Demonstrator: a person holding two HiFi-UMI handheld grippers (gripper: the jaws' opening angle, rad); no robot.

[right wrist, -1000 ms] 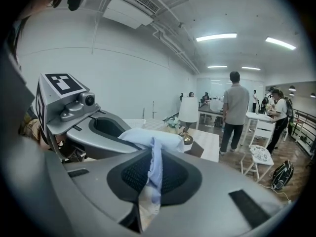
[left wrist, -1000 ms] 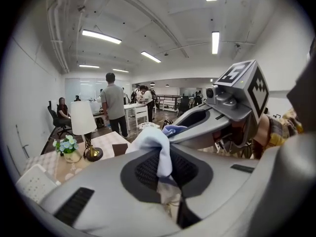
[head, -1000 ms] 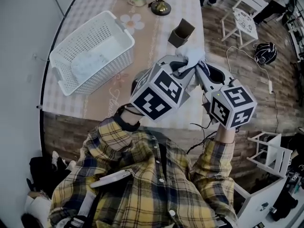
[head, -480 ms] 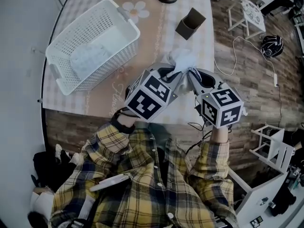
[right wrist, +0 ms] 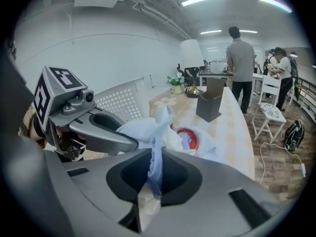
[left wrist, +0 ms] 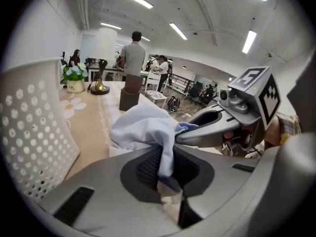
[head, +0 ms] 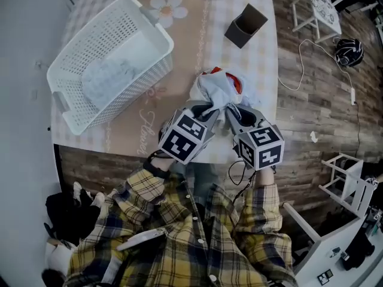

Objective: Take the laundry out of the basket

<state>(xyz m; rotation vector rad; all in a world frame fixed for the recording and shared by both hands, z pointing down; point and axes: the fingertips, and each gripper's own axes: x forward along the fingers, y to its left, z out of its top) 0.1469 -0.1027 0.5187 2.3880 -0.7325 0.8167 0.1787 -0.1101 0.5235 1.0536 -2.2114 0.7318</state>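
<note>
Subject of inspection: a pale blue garment (head: 216, 90) with a red patch, bunched up on the table (head: 263, 64). It is outside the white perforated laundry basket (head: 128, 97), off that basket's right side and near the table's front edge. Its lower folds lie on the table top and its upper edge is drawn into two gathered points, one toward each gripper.

Left gripper (head: 209, 108): its own view shows a fold of the garment (left wrist: 143, 130) caught between the jaws of the left gripper (left wrist: 165, 169). The jaws have just been opening slightly, yet the cloth remains pinched between the pads.

Right gripper (head: 231, 108): its own view shows a narrow strip of the garment (right wrist: 158, 127) clamped between the jaws of the right gripper (right wrist: 152, 174), which stand nearly together on the fabric.

The two grippers sit side by side at the garment's near edge, tips close together and angled downward.

Basket contents: a second crumpled cloth (head: 111, 78), pale in colour, lies on the basket floor.

Other items: a brown open box (head: 246, 24) stands on the table beyond the garment, well apart from it. The person's plaid shirt (head: 179, 238) fills the lower part of the head view.
</note>
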